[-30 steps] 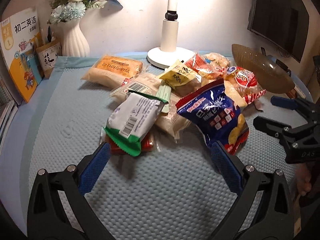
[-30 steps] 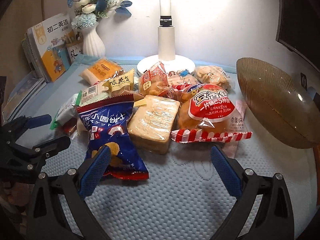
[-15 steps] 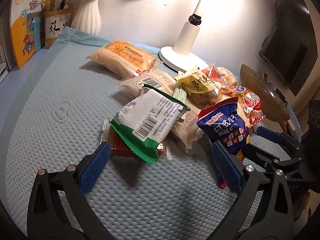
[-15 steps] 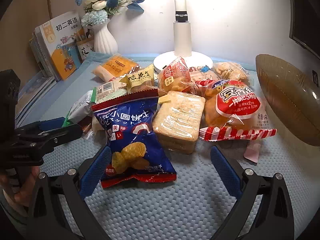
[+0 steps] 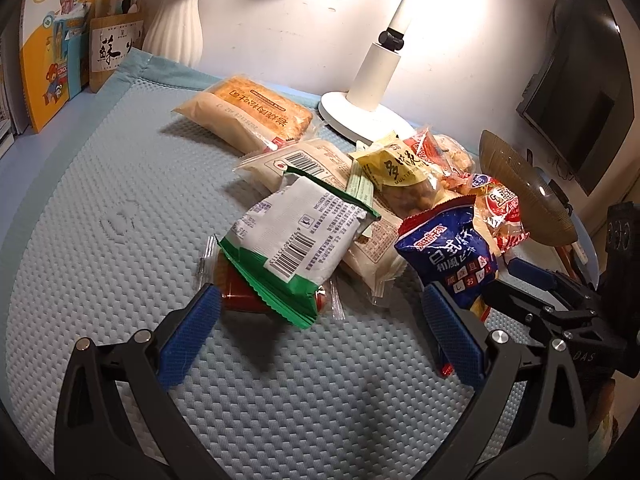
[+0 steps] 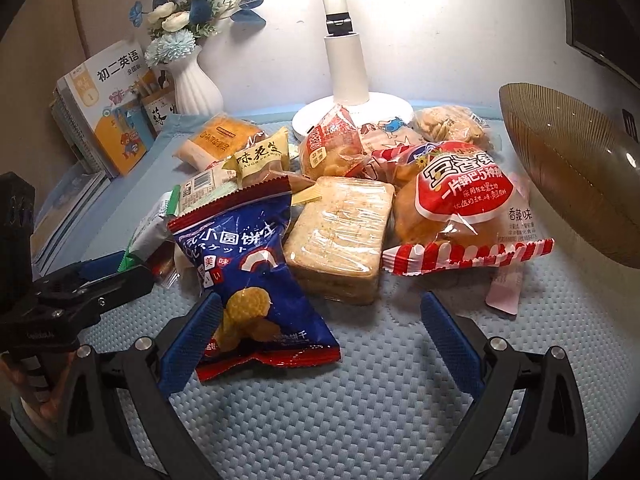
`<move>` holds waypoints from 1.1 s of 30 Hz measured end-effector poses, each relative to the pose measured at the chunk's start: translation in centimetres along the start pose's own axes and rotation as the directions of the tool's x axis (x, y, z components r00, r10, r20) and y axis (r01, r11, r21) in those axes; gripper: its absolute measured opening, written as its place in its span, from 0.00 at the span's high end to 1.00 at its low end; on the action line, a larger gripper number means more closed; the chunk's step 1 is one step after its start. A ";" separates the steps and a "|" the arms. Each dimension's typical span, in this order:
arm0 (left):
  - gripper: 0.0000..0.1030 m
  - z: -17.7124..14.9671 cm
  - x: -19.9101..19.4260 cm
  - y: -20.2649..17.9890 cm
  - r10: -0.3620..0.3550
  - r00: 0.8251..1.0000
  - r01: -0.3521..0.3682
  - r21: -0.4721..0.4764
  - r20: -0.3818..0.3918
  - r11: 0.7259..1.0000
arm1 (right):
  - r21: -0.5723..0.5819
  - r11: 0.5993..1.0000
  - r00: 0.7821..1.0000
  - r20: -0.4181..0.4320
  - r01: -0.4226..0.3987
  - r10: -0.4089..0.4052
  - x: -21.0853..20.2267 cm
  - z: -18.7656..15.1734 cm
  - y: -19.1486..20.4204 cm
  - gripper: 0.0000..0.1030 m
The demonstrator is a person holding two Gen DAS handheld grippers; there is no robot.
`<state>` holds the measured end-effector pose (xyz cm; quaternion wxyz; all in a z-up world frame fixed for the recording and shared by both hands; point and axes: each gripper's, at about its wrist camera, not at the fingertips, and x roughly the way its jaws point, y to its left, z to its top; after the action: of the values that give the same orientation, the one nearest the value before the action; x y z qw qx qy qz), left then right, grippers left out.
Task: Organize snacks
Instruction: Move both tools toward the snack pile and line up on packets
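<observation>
Left gripper point(image 5: 320, 332): jaws spread wide, nothing between the blue pads, held low and just short of the green-and-white packet point(image 5: 298, 240). Right gripper point(image 6: 320, 336): jaws likewise wide apart, empty, positioned to the right of that packet. A hand point(image 6: 28, 380) grips the left gripper's handle.

Snack packets heaped on blue mat: blue biscuit bag point(image 6: 256, 280) front, clear-wrapped crackers point(image 6: 340, 236) beside it, red-white rice-crust bag point(image 6: 460, 208) right, green-white packet point(image 5: 296, 236) left.
</observation>
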<state>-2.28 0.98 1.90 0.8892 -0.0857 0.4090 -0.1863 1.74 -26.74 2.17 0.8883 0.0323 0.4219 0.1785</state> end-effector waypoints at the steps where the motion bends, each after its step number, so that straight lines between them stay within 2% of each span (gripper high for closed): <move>1: 0.03 0.0 0.0 -0.2 -0.005 1.000 0.005 0.012 -0.004 1.000 | -0.002 1.000 1.000 0.000 0.001 -0.001 0.0 0.0 0.0 0.05; 5: 0.03 -0.1 0.1 -0.8 0.013 1.000 -0.012 0.038 -0.007 0.999 | -0.005 1.000 1.000 0.003 0.002 -0.002 -0.1 0.0 0.0 0.05; 16: 0.03 0.1 0.4 0.3 -0.005 1.000 0.004 -0.022 -0.020 1.000 | -0.014 1.000 1.000 -0.003 0.003 -0.003 0.0 0.1 0.5 0.05; 33: 0.03 0.2 0.4 0.5 -0.006 1.000 0.005 -0.028 -0.026 1.000 | -0.024 1.000 1.000 -0.005 -0.001 0.000 0.1 -0.1 0.5 0.05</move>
<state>-1.82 1.24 1.59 0.8820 -0.0970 0.4229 -0.1841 1.58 -26.25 2.09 0.8875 0.0215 0.4220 0.1838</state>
